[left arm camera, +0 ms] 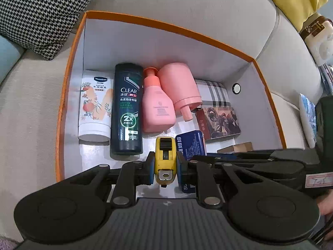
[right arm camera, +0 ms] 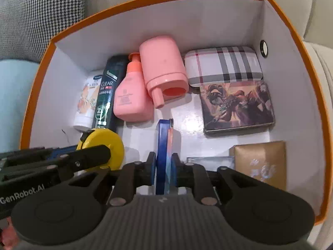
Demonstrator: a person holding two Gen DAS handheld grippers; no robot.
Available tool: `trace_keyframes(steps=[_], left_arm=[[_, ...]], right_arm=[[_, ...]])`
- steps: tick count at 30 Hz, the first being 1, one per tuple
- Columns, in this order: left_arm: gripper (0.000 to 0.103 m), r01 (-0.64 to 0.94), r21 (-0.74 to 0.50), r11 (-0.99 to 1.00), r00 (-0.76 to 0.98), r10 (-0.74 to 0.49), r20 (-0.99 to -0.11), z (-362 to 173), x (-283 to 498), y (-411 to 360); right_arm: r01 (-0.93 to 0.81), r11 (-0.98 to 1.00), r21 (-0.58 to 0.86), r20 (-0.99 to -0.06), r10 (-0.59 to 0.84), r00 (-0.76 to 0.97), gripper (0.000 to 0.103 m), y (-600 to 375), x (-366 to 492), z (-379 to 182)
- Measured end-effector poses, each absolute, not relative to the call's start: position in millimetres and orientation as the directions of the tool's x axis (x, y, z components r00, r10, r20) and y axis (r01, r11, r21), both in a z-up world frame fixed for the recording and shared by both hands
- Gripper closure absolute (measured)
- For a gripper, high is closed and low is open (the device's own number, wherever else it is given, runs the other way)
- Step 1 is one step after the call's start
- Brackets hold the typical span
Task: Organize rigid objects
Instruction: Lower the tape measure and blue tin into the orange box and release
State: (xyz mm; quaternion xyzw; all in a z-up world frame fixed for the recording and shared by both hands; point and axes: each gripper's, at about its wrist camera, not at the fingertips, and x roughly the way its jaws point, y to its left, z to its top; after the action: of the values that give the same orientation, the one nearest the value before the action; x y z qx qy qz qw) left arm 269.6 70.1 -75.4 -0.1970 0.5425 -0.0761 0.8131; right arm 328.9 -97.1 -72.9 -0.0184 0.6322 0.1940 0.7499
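Note:
My left gripper (left arm camera: 165,166) is shut on a yellow tape measure (left arm camera: 165,156), held edge-on over the near floor of the orange box (left arm camera: 166,24); the tape measure also shows in the right wrist view (right arm camera: 102,145). My right gripper (right arm camera: 163,166) is shut on a thin blue box (right arm camera: 163,145), held on edge just right of the tape measure; the blue box also shows in the left wrist view (left arm camera: 190,145). Both grippers are inside the box (right arm camera: 291,33), side by side.
Along the box's back lie a white Vaseline tube (left arm camera: 94,106), a dark Clear shampoo bottle (left arm camera: 127,108), a pink pump bottle (left arm camera: 156,104) and a pink cup (left arm camera: 179,87). At the right lie a plaid case (right arm camera: 222,64), a picture box (right arm camera: 237,106) and a gold box (right arm camera: 260,162). Sofa cushions surround the box.

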Motion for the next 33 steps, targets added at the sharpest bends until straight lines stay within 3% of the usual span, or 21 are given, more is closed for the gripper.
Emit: trace_keyframes(steps=[6,15,24,30,33], left_arm=[[0.082,-0.103,-0.404,0.909,0.383,-0.338,-0.86,-82,274,69],[0.082,-0.114,-0.384,0.916,0.356,-0.323,-0.877,-94,283,62],[0.082,-0.19,-0.448,0.874,0.313,-0.379,-0.871,-114,279,64],[0.082,-0.165,-0.381,0.91,0.277,-0.327,-0.903,-108,283,57],[0.077,-0.138,-0.326,0.935,0.266,-0.283,-0.922,-106,284,53]], right_arm=[[-0.409,0.9,0.154,-0.956,0.241,0.169,0.083,-95,325,-53],[-0.407,0.904,0.128,-0.924,0.258,0.283,0.082,-104,321,-29],[-0.412,0.903,0.121,-0.919,0.259,0.297,0.082,-108,315,-36],[-0.415,0.901,0.123,-0.925,0.256,0.281,0.078,-109,310,-43],[-0.416,0.902,0.12,-0.926,0.253,0.281,0.078,-111,308,-44]])
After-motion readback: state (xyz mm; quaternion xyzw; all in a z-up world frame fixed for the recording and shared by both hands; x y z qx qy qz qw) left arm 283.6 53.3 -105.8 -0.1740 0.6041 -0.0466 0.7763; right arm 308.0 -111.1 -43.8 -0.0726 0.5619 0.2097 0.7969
